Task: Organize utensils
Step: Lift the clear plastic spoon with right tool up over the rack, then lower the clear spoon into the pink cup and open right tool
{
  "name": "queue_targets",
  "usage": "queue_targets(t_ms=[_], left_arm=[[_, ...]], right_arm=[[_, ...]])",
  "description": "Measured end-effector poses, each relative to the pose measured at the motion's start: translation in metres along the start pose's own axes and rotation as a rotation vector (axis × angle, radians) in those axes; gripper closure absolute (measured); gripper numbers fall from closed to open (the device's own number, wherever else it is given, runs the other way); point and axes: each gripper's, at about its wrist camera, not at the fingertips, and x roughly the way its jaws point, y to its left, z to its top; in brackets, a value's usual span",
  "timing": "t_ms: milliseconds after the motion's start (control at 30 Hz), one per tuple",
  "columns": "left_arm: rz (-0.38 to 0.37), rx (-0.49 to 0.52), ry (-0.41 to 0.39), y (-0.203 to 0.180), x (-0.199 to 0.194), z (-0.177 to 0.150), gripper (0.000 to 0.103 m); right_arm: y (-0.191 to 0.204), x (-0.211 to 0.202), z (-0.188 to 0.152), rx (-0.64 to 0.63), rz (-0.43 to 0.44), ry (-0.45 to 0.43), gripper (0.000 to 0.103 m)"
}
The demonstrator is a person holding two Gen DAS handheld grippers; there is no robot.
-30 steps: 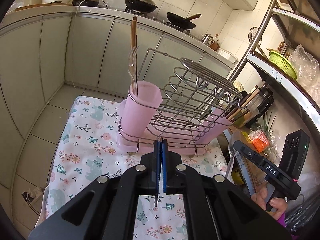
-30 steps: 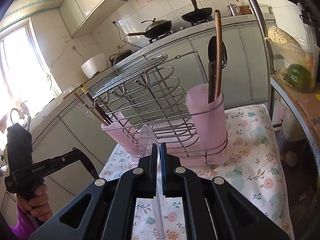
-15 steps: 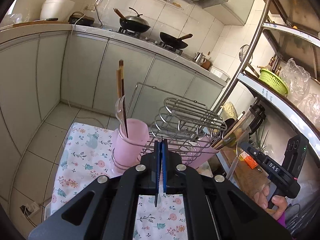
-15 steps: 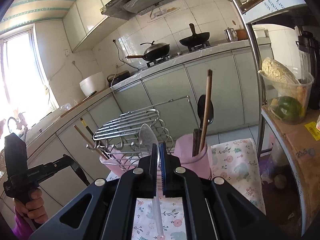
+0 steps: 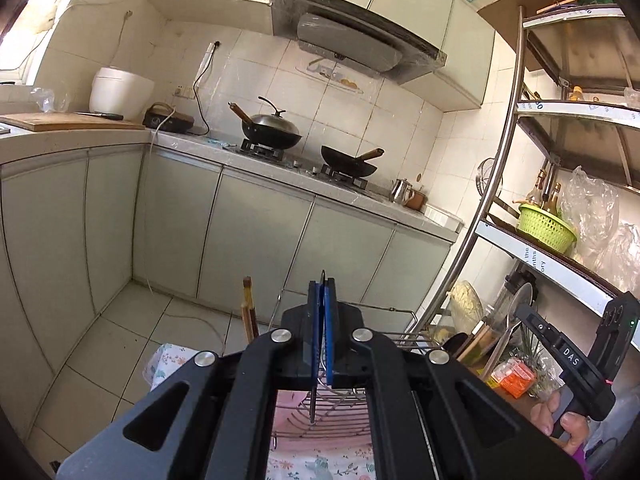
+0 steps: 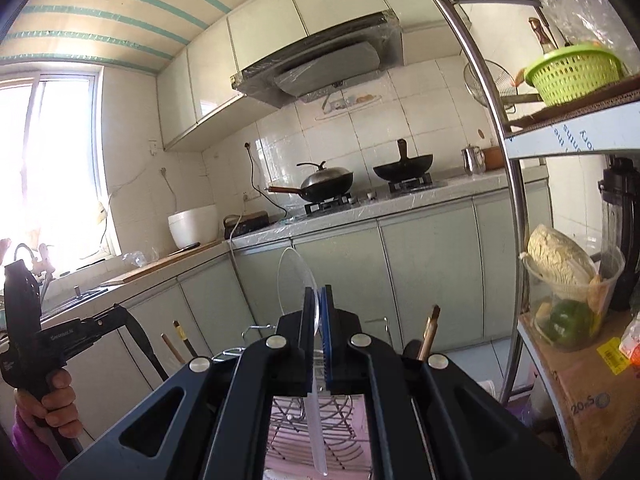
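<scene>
Left hand-held gripper, in the left wrist view, has its blue pads pressed on a thin dark utensil handle whose lower end hangs over the wire dish rack. Brown chopsticks stand just left of it, and the floral-clothed surface shows below.

Right hand-held gripper, in the right wrist view, is clamped on a clear plastic spoon, bowl upward, its handle reaching down over the wire dish rack. A wooden utensil tip rises at its right.
</scene>
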Motion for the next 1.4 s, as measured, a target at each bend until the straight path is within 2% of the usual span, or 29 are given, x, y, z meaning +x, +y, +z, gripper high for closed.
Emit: queue_targets(t_ms=[333,767,1400], left_arm=[[0.069,0.045,-0.03,0.006,0.032,-0.003,0.102],[0.099,0.11,0.005,0.009,0.064,-0.031,0.102],[0.1,0.072,0.064,0.02,0.071,-0.058,0.102]], right_arm=[[-0.006,0.024,0.003,-0.043,-0.052,-0.074,0.1],[-0.022,0.05,-0.022,-0.057,-0.094,-0.051,0.1],[-0.019,0.041,-0.067,-0.031,-0.093,0.022,0.099]])
